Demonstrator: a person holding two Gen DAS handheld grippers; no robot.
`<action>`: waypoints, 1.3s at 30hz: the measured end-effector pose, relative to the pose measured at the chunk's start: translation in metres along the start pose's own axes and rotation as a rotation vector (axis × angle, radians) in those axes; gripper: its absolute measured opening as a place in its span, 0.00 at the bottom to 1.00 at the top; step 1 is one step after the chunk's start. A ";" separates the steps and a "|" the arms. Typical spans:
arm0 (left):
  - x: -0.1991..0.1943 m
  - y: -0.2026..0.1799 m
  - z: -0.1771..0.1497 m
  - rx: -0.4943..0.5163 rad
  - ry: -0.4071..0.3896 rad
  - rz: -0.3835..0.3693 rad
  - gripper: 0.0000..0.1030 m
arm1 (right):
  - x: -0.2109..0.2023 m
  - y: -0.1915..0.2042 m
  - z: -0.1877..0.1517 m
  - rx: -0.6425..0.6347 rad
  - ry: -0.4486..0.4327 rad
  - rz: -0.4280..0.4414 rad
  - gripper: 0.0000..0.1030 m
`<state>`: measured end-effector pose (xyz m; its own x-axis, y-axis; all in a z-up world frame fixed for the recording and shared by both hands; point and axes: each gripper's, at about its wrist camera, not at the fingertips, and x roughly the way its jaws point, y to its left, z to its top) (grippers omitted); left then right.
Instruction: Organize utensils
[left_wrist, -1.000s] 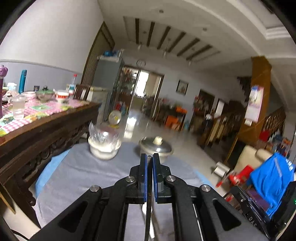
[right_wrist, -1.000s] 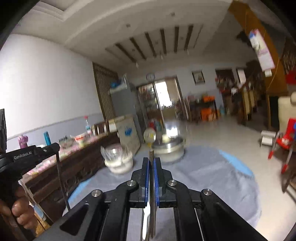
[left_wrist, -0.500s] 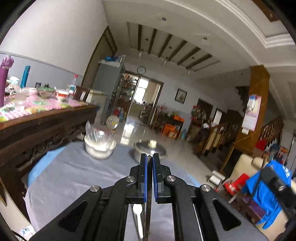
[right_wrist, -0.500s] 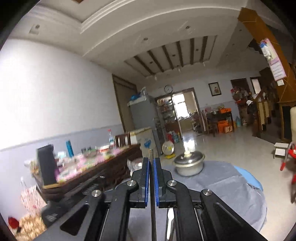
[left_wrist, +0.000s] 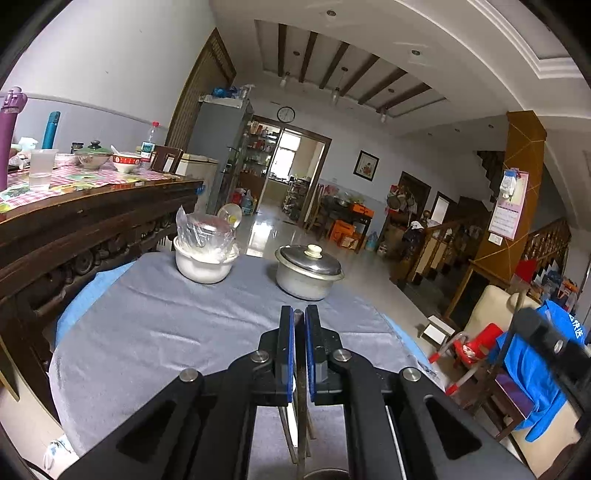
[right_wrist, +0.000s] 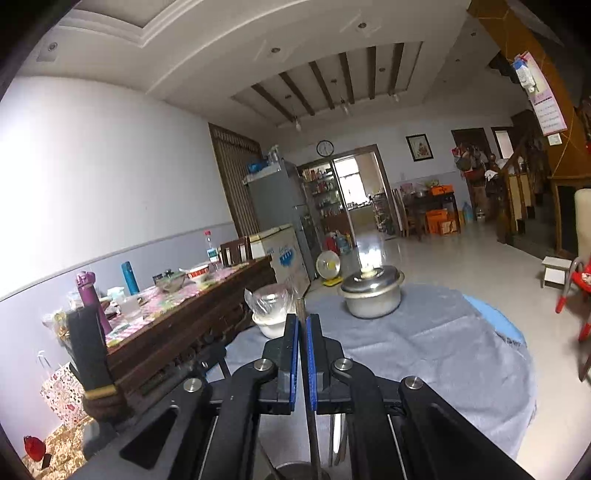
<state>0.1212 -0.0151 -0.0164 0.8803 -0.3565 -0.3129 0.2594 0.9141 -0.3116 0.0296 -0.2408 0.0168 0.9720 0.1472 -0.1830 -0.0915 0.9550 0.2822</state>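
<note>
Both hand-held grippers, left (left_wrist: 299, 321) and right (right_wrist: 302, 325), were clamped tight on thin utensil handles (left_wrist: 300, 369) above the worktop's (left_wrist: 155, 332) near edge; best lowered slowly and vertically into the holder (right_wrist: 299, 470) below, releasing only once seated.

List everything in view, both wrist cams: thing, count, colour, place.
lidded pot: 1, metal, far right on the grey cloth
bowl with plastic bag: 1, white, far left on the cloth
grey cloth: 1, covers the round table
utensil stick: 1, dark, clamped in the left claw
utensil stick: 1, dark, clamped in the right claw
wooden table: 1, dark brown, left, with bowls and bottles
red chair: 1, right, on the floor
left claw: black, blue pads, shut
right claw: black, blue pads, shut
</note>
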 end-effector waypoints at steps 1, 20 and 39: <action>0.000 0.001 0.000 -0.002 0.000 -0.001 0.06 | -0.002 0.001 0.003 -0.002 -0.007 0.004 0.05; 0.001 0.010 -0.001 -0.010 0.017 0.010 0.06 | 0.036 0.001 -0.020 0.017 0.144 -0.003 0.03; -0.010 0.055 0.013 -0.075 -0.036 0.094 0.42 | 0.034 -0.113 -0.044 0.306 0.205 -0.175 0.59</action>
<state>0.1315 0.0417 -0.0186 0.9136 -0.2611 -0.3118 0.1453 0.9257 -0.3493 0.0633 -0.3326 -0.0627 0.9012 0.0674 -0.4282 0.1699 0.8538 0.4920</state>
